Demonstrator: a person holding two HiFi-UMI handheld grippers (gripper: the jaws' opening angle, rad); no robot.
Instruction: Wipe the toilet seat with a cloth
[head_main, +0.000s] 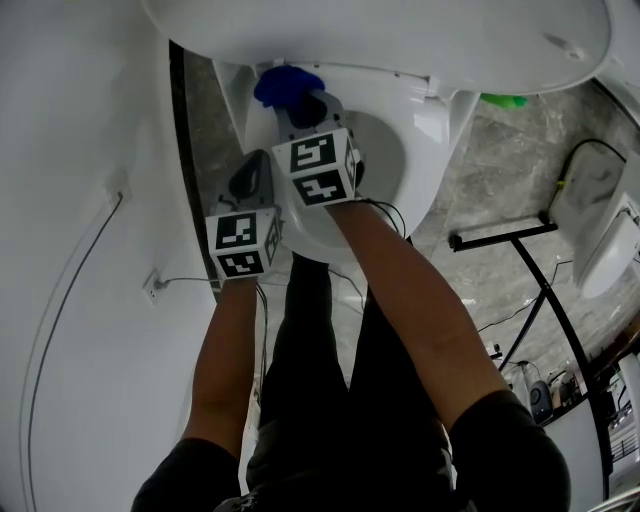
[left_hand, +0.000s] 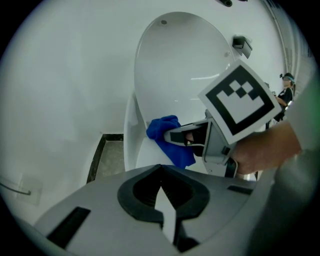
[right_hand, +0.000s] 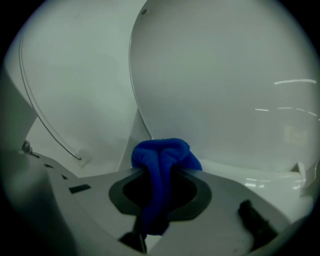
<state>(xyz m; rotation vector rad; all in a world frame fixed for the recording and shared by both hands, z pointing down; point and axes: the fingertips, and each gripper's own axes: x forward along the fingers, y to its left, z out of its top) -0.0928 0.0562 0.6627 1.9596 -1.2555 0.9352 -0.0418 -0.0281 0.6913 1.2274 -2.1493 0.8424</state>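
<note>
— So where's the cloth (right_hand: 162, 160)?
— Pinched tight in the right gripper (right_hand: 160, 175), at the seat's (head_main: 425, 135) back edge, below the raised lid (head_main: 400, 30).
— And the left gripper (left_hand: 162, 197)?
— Jaws together, empty, just beside the right one.

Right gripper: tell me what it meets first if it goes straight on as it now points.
The right gripper, shut on the blue cloth, would probably press it against the base of the raised toilet lid, though depth is unclear.
</note>
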